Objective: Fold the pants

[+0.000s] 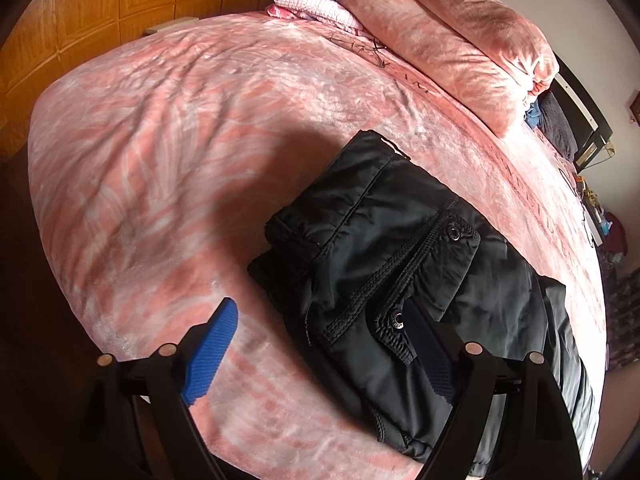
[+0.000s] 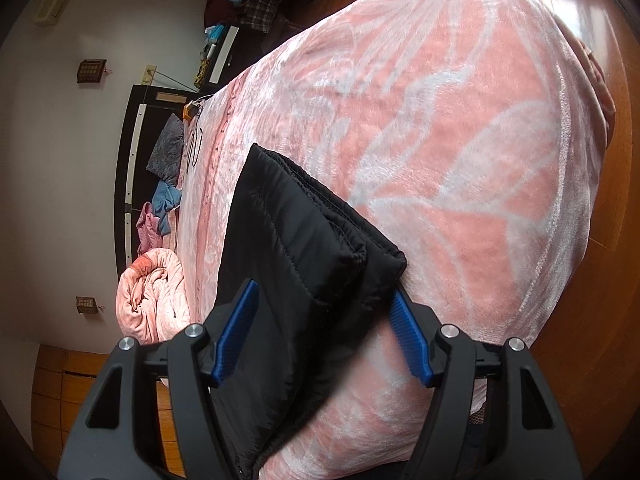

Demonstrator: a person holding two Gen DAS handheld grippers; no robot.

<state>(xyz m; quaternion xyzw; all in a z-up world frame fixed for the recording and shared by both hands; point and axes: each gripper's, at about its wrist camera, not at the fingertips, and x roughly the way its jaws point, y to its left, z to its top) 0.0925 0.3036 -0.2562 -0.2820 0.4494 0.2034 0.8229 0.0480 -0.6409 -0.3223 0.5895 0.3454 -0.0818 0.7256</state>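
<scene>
The black pants [image 1: 400, 264] lie folded into a thick bundle on the bed [image 1: 160, 160], which is covered by a pink blanket with a pale leaf pattern. In the left wrist view a pocket flap with 2 metal snaps [image 1: 453, 233] faces up on top of the bundle, and stitched seams run across it.

The left gripper [image 1: 324, 356] points down at the near edge of the bundle with its fingers [image 1: 212, 350] spread wide. The left blue pad sits over bare blanket beside the pants; the other, darker pad is over the black fabric near the lower snap. Neither pad presses on the cloth.

The right gripper [image 2: 324, 336] is at another edge of the same bundle, where the quilted layers [image 2: 312, 240] stack with their hems lined up. Its fingers [image 2: 236, 336] are also spread, 1 on each side of the corner of the pants, with a gap between pads and fabric on both sides, so nothing is pinched.

At the far end of the bed lies a rolled pink quilt [image 1: 460, 52], with a folded pink towel [image 1: 308, 8] next to it. A wooden wardrobe [image 1: 100, 12] stands beyond the bed.
</scene>
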